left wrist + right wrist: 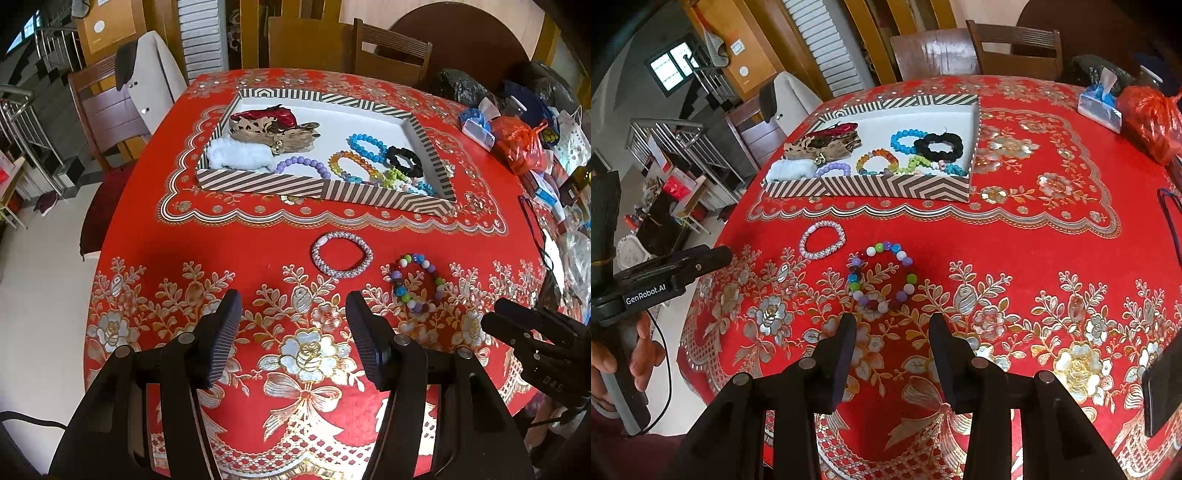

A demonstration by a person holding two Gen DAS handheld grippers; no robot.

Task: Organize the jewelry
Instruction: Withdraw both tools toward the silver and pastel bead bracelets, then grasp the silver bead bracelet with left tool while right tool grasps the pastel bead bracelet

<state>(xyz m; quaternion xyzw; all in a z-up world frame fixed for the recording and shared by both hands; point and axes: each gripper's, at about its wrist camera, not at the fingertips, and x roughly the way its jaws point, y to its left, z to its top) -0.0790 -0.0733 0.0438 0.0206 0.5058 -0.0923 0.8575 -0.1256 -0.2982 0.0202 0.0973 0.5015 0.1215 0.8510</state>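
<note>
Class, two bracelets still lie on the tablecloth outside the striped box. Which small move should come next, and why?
Probably ease the right gripper forward and down over the multicoloured bracelet. It lies just ahead of the open, empty fingers, nearer than the white beaded bracelet, and the striped box already holds the others.

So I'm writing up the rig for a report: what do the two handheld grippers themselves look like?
Both are matte black plastic. The left gripper has dark ribbed pads and round silver pivot pins; its body reads "GenRobot.AI" in white, on a grey handle with a thin black cable. The right gripper has flat dark fingers and dull pins.
</note>
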